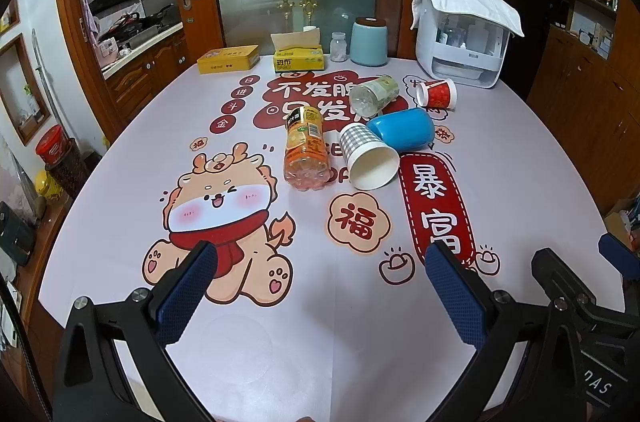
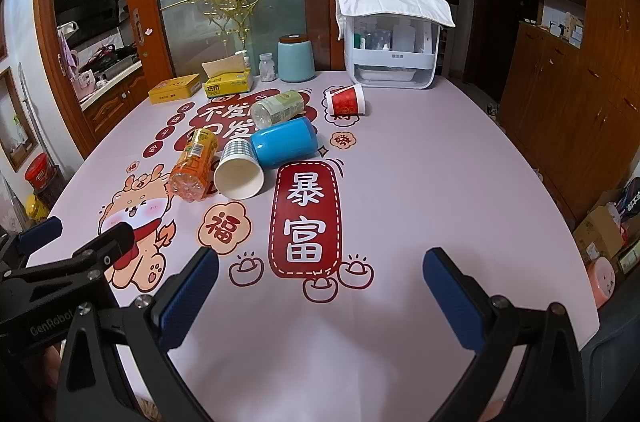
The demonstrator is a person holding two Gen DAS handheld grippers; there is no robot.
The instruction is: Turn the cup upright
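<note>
Approach | both grippers, left [image 1: 320,274] and right [image 2: 320,274], spread, empty | grey-checked paper cup [image 1: 370,158] on side mid-table, apparently touching blue plastic cup [image 1: 402,130] | pinch checked wall near rim, lift clear, rotate mouth-up.

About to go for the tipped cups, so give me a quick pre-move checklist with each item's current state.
1. Left tongs open, holding nothing: ok.
2. Right tongs open, holding nothing: ok.
3. Checked paper cup upright: not ok, on its side, mouth toward the cameras.
4. Blue cup upright: not ok, on its side, against the checked cup.
5. Red paper cup upright: not ok, on its side near the white organizer.
6. Free space beside the checked cup: not ok, orange bottle lies close alongside.
</note>
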